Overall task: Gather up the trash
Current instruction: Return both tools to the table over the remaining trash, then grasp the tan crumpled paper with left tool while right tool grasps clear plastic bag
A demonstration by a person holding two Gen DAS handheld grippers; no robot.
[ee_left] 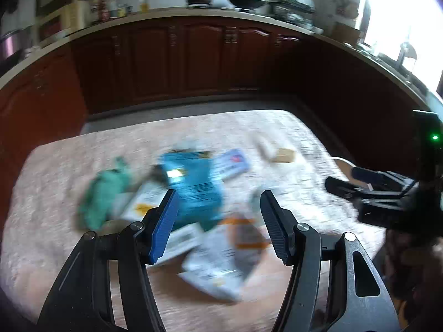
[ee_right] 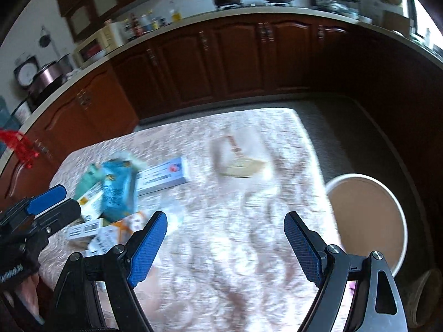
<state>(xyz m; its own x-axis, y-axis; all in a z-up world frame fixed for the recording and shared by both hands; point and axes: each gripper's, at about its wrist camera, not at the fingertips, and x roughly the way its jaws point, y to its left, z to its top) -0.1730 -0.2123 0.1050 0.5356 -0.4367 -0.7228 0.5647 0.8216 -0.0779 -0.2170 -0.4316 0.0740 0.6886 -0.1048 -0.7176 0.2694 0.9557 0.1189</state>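
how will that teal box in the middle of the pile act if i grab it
The teal box looks like thin cardboard, so probably light and crushable. It lies atop other packets, so it may slide or drag them. Blur hides finer detail.

A blurred heap of trash lies at centre-left of the left wrist view: a teal carton (ee_left: pixel 193 185) on top, a crumpled green wrapper (ee_left: pixel 103 196) to its left, a long white-and-blue box (ee_left: pixel 231 163) to its upper right, a white-and-orange packet (ee_left: pixel 221 260) lowest. A tan scrap (ee_left: pixel 282 155) lies apart, upper right. A round bin (ee_right: pixel 368 215), tan inside, sits at the right edge of the right wrist view.
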